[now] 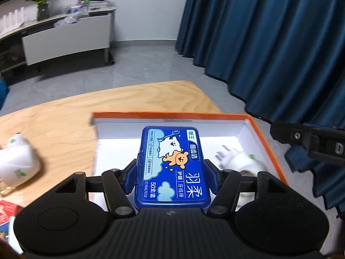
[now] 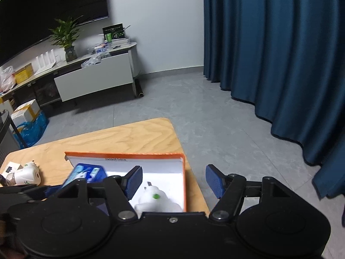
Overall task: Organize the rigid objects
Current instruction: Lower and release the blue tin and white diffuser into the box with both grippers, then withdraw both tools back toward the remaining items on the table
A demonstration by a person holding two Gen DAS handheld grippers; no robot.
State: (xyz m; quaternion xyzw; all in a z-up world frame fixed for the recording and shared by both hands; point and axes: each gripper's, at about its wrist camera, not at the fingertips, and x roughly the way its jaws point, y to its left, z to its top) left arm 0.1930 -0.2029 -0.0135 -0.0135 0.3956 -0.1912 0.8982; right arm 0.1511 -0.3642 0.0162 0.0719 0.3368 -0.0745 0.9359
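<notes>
My left gripper (image 1: 172, 172) is shut on a blue floss-pick tin (image 1: 172, 166) with a cartoon bear. It holds the tin over an orange box with a white inside (image 1: 172, 114). A white plug-in device with a green dot (image 1: 239, 159) lies in the box's right part. In the right wrist view my right gripper (image 2: 173, 181) stands open above that device (image 2: 155, 200), with nothing between its blue pads (image 2: 133, 181). The tin (image 2: 86, 173) shows to its left, over the orange box (image 2: 125, 155).
The box sits at the right end of a wooden table (image 1: 64, 116). A second white device (image 1: 17, 164) lies on the table to the left, with a small white carton (image 2: 10, 169) beside it. Red packaging (image 1: 6, 213) is at the near left. A blue curtain (image 1: 269, 43) hangs to the right.
</notes>
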